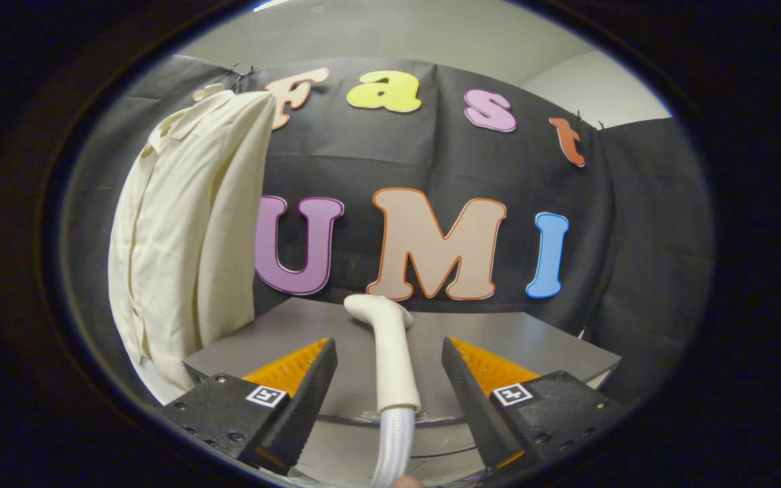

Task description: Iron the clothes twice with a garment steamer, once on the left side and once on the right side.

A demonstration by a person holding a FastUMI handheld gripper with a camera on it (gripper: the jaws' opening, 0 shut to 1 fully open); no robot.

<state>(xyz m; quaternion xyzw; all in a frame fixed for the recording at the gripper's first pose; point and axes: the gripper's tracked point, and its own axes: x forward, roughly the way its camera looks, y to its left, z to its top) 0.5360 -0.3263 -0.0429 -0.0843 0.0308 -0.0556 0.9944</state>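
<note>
Gripper (389, 369) fingers spread wide, holding nothing. Steamer handle (390, 352) lies between them on grey table (539, 339), head at 12 o'clock, hose (394, 444) toward 6. Cream shirt (180, 244) hangs at 10 o'clock. Advice: centre on handle shaft (not on hose), close evenly, then lift toward shirt.

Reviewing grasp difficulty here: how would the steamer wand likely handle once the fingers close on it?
The steamer wand looks rigid and smooth, so it may slip. Its ribbed hose would probably flex and drag. The gripper is open, fingers either side of the wand, not touching.
</note>
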